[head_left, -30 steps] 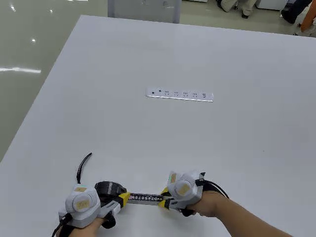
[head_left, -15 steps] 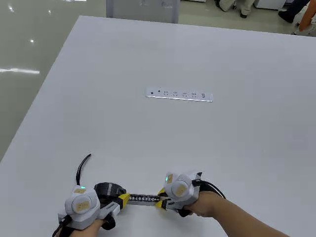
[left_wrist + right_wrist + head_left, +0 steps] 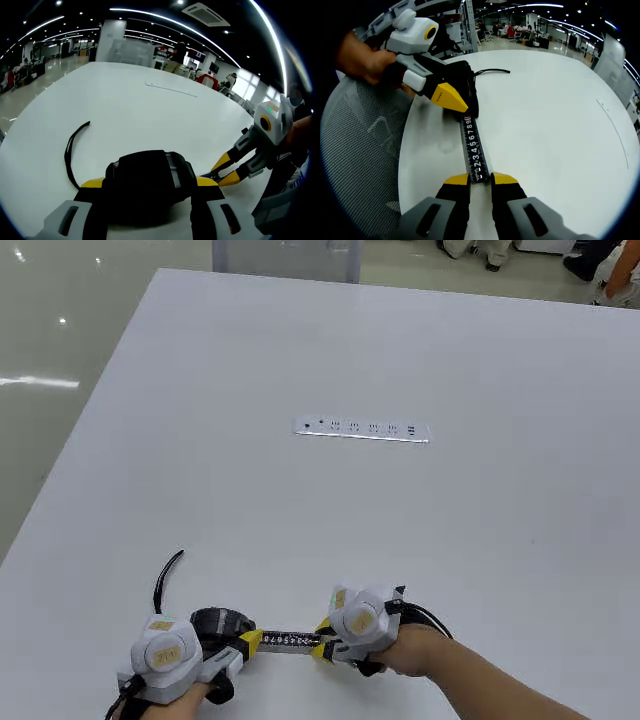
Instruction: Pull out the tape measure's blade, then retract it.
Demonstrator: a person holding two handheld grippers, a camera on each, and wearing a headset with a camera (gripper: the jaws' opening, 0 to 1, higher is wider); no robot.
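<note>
Two hand-held grippers, left (image 3: pixel 241 640) clamping tape measure (image 3: pixel 220 623), right (image 3: pixel 480 179) pinching blade (image 3: pixel 471 145), power strip (image 3: pixel 361 429) beyond.

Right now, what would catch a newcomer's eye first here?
The left gripper clamps a black tape measure at the near edge of the table, while the right gripper pinches the end of its blade, drawn out a short way. Farther off, a white power strip lies mid-table.

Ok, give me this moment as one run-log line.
left gripper: shut on tape measure case | right gripper: shut on blade end | blade: partly out, numbers up
</note>
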